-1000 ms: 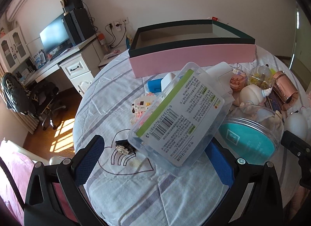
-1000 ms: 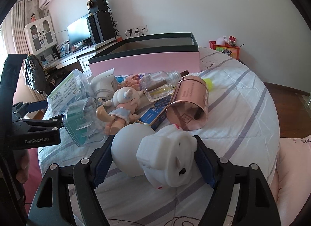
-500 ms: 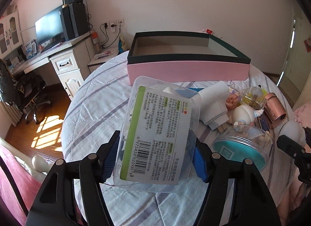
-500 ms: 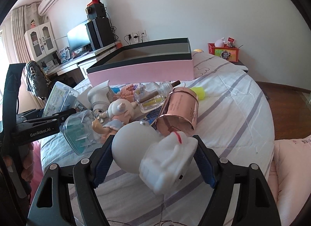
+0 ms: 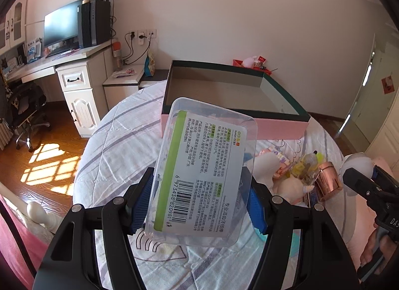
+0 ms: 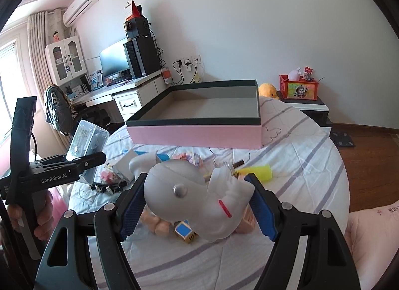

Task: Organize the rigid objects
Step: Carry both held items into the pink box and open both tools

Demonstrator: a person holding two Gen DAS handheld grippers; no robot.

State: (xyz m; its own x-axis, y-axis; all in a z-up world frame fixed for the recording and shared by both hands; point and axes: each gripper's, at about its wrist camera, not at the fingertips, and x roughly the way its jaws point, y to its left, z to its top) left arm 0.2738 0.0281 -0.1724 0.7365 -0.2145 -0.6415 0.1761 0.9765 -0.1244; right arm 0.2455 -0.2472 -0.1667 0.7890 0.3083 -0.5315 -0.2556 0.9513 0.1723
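My left gripper [image 5: 199, 205] is shut on a clear plastic box with a green-striped label [image 5: 202, 170] and holds it tilted above the bed, in front of the pink storage box [image 5: 234, 105]. The plastic box also shows in the right wrist view [image 6: 86, 140]. My right gripper [image 6: 197, 209] is shut on a white astronaut figure [image 6: 197, 195] and holds it above the pile of small objects. The pink storage box with a dark rim [image 6: 197, 120] is open and empty at the far side of the bed.
On the round striped bed [image 6: 299, 155] lie a doll [image 5: 291, 187], a copper cup [image 5: 328, 180], a yellow object [image 6: 256, 172], building bricks [image 6: 187, 157] and a white device [image 6: 139, 165]. A desk with a monitor [image 5: 62, 28] stands at the left.
Both grippers rose with their loads. The left one lifted the plastic box off the bed and turned it upright towards the pink box. The right one lifted the astronaut figure clear of the pile.
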